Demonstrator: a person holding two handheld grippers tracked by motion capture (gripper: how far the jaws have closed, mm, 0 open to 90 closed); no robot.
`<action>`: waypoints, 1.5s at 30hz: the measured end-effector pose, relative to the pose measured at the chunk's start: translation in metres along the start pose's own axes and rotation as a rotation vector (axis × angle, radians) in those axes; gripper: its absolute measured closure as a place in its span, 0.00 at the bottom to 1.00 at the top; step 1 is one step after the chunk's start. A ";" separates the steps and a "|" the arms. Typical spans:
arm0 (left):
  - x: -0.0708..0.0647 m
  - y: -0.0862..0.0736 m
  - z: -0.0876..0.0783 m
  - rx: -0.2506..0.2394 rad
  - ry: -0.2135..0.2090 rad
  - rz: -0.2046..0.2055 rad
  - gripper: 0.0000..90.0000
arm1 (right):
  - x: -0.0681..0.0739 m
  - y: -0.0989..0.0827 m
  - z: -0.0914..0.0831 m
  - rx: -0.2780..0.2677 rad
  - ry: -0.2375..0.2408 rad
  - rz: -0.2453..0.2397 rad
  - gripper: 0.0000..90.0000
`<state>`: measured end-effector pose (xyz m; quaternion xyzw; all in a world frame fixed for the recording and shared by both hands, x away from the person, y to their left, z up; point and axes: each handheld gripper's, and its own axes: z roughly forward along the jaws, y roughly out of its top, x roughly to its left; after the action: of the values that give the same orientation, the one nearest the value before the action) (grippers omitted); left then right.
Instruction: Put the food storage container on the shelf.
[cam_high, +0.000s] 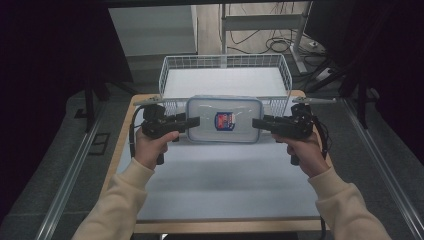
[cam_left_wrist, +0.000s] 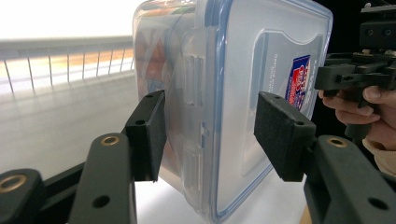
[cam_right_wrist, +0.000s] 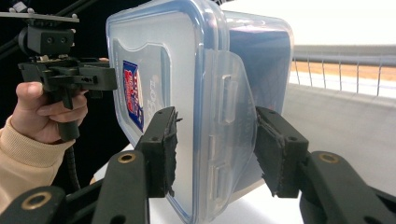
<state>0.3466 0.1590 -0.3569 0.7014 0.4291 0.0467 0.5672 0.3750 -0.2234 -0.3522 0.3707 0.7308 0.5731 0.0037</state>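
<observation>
1. Container: a clear plastic food container (cam_high: 224, 120) with a blue-rimmed snap lid and a red-and-blue label is held level above the white table (cam_high: 225, 185), just in front of the wire basket (cam_high: 175, 67), which sits at twelve o'clock from it.
2. Left gripper (cam_high: 192, 122) meets the container's short end from nine o'clock. In the left gripper view its jaws straddle that end (cam_left_wrist: 219, 107) across the thickness: one pad lies against the box's underside, the other stands at the lid face, and I cannot tell whether that pad touches.
3. Right gripper (cam_high: 257, 123) meets the opposite short end from three o'clock. In the right gripper view its jaws are closed on the container (cam_right_wrist: 205, 93), one pad on the lid face, the other on the side with the hinged latch flap between.
4. Label (cam_high: 225, 121) faces up at the lid's centre, midway between the two grippers.
5. Hands (cam_high: 152, 145) with cream sleeves come in from six o'clock.
</observation>
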 end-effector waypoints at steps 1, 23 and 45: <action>0.000 0.003 0.000 -0.001 0.001 0.002 0.50 | 0.000 0.002 0.000 -0.001 0.001 -0.002 0.57; 0.012 0.053 0.006 -0.027 0.008 0.013 0.50 | -0.011 0.059 0.010 0.000 -0.007 -0.016 0.56; 0.043 0.101 0.042 0.028 0.010 -0.025 0.50 | -0.052 0.102 0.028 0.022 -0.028 0.063 0.55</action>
<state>0.4519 0.1570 -0.3055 0.7036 0.4414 0.0371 0.5556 0.4791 -0.2215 -0.2976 0.4014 0.7249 0.5598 -0.0083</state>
